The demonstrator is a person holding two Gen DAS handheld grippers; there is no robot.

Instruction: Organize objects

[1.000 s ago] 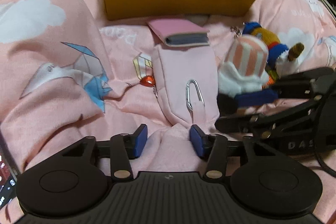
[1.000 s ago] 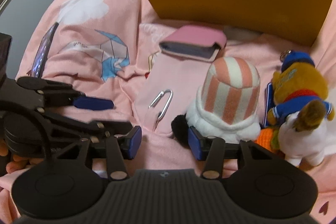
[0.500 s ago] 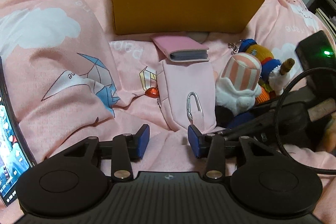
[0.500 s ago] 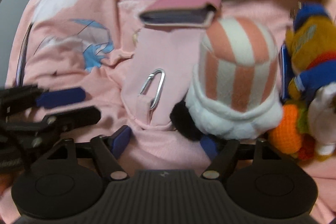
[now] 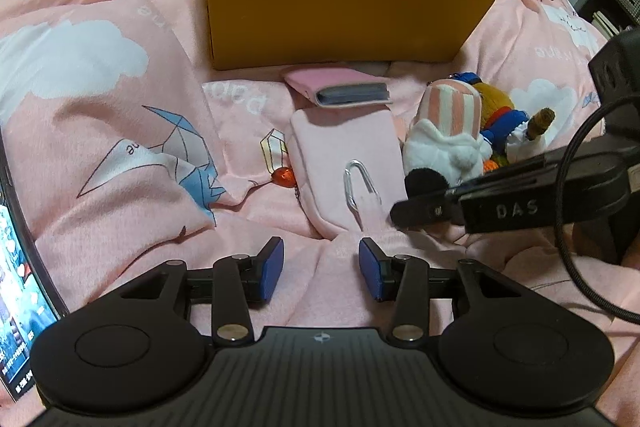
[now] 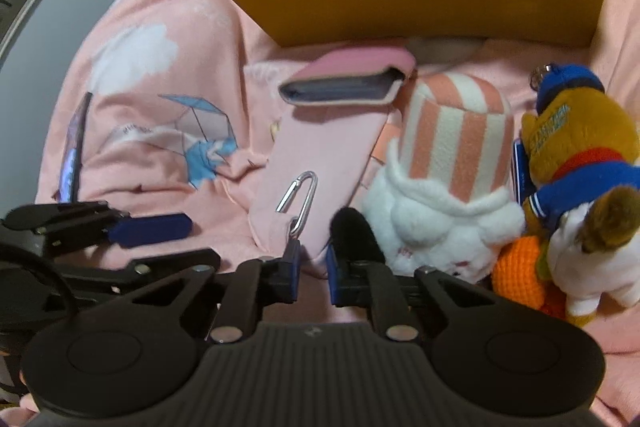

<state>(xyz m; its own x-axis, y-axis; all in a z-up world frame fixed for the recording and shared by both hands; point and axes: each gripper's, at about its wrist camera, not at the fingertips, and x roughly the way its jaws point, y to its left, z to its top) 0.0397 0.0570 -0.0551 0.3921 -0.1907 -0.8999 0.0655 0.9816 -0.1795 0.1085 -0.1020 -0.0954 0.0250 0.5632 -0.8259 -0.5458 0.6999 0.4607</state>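
Note:
A pink fabric pouch [image 5: 344, 147] with a silver carabiner [image 5: 360, 183] lies on the pink bedding, its strap end nearest me. In the right wrist view my right gripper [image 6: 311, 269] is shut on that near end of the pouch [image 6: 320, 147], just below the carabiner [image 6: 300, 199], with pink fabric pinched between the blue pads. In the left wrist view it [image 5: 400, 215] comes in from the right. My left gripper [image 5: 320, 271] stands open just short of the pouch, holding nothing. A striped plush [image 6: 452, 155] leans right of the pouch.
A yellow box [image 5: 340, 11] holding a few small items stands behind. A pink card holder [image 5: 340, 89] lies between box and pouch. A bear plush [image 6: 576, 131] and other small toys crowd the right. A lit phone [image 5: 16, 287] lies at the far left.
My right gripper slid left from the striped plush's black part, opened wide, then closed on the pouch's near end. The left view now takes in more of the box.

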